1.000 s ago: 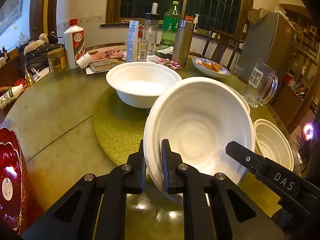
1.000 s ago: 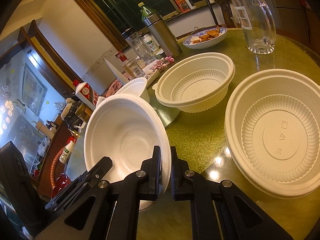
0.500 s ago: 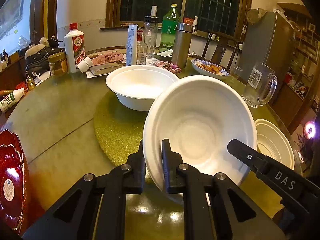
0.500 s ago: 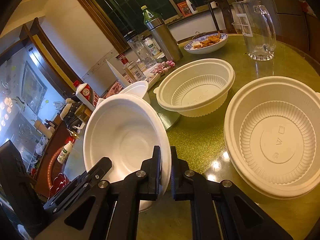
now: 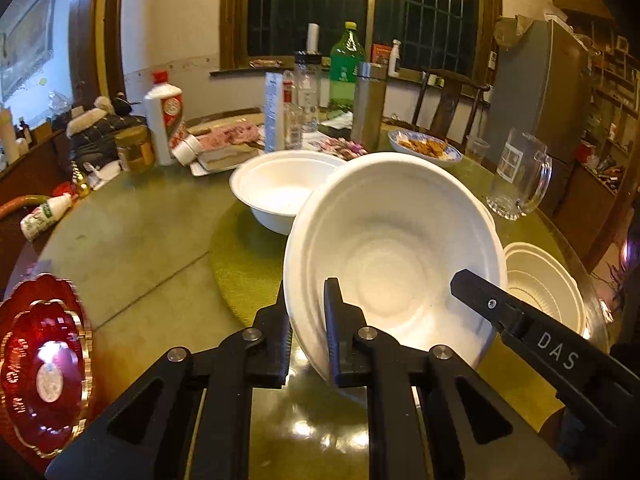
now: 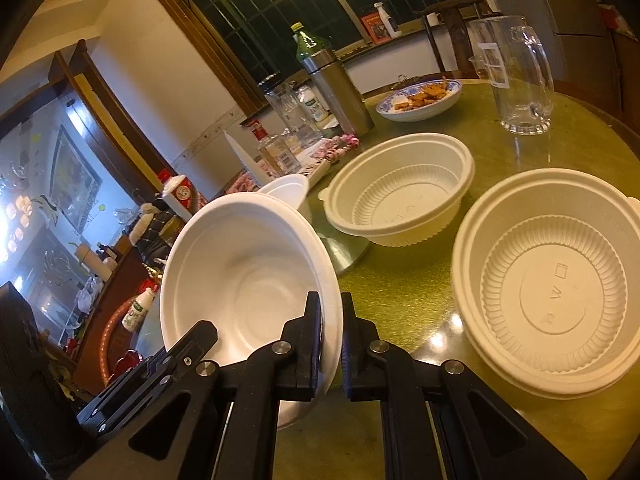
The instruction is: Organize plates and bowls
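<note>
text: "DAS" | on: right gripper (image 5: 556,354) | colour: white letters

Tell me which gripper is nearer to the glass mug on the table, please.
Right, I judge. The right gripper holds the white bowl on the side toward the glass mug. The left gripper grips the opposite rim, so the bowl lies between it and the mug.

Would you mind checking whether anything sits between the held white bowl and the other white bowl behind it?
Nothing visible does. The held white bowl, gripped by the left gripper and right gripper, has only bare green table before the other white bowl.
</note>
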Demonstrator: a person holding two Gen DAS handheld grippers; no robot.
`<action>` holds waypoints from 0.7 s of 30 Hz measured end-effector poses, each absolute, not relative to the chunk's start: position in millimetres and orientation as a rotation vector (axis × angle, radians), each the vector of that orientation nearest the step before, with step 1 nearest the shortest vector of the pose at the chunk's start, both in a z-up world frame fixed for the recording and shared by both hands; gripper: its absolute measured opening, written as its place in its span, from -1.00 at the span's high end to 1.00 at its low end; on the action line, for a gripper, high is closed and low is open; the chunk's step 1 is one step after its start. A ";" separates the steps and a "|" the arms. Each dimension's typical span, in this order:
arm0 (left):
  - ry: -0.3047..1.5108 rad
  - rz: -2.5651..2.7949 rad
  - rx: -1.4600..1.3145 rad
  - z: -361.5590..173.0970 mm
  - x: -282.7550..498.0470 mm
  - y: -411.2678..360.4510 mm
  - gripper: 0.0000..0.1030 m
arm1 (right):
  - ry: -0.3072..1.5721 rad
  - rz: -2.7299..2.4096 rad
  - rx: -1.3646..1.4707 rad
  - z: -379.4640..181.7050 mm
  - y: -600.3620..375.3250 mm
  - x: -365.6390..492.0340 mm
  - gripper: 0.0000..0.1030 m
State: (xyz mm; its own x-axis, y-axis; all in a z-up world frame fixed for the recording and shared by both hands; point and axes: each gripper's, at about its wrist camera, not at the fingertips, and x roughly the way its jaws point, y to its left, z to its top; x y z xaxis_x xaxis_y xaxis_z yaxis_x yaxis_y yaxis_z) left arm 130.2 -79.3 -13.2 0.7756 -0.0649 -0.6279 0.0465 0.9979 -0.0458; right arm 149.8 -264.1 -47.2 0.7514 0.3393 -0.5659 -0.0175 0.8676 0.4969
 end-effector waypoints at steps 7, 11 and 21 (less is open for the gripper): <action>0.644 -0.003 -0.041 5.4 105.5 -53.5 0.75 | 0.669 0.267 0.446 -24.0 -235.3 133.2 0.84; 0.639 0.029 -0.059 11.8 88.9 -30.9 0.75 | 0.673 0.303 0.442 -17.2 -215.2 122.7 0.84; 0.626 0.132 -0.160 18.6 48.6 47.1 0.75 | 0.699 0.432 0.335 4.1 -132.0 99.3 0.83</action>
